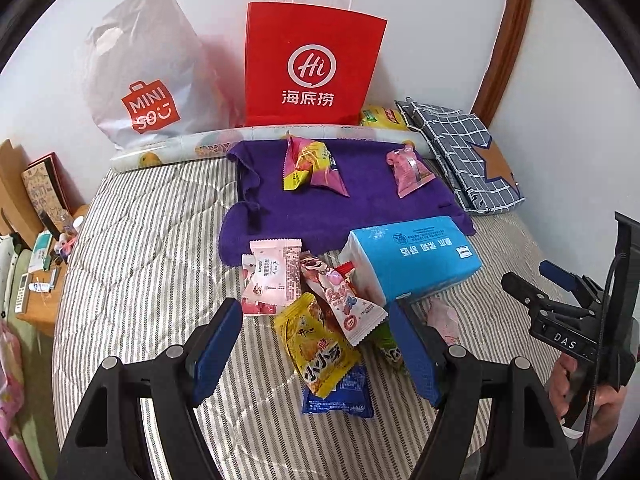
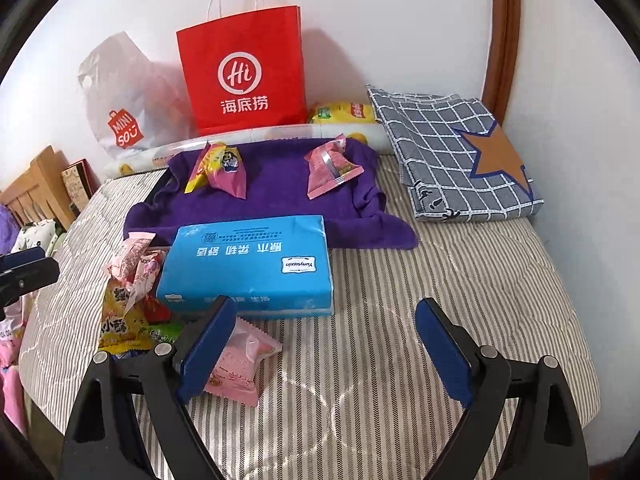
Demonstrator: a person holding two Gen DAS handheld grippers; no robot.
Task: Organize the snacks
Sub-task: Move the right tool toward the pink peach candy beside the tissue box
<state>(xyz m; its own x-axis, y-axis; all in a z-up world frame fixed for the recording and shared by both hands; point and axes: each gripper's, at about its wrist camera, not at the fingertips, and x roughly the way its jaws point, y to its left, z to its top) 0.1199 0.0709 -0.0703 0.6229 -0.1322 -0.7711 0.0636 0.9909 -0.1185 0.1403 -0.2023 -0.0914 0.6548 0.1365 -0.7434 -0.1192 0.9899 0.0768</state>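
glossy plastic snack packets (image 1: 320,320), purple cloth towel (image 1: 360,208)

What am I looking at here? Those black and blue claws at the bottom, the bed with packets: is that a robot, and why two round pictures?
No robot: a person holds a two-fingered tool in each hand. Each round picture comes from a fisheye camera on one tool, looking along its fingers. The left tool hangs open over a pile of snack packets on the striped mattress. The right tool is open too, with a pink packet beside its left finger. Neither holds anything. A blue tissue pack lies in the middle; behind it two snacks sit on a purple towel.
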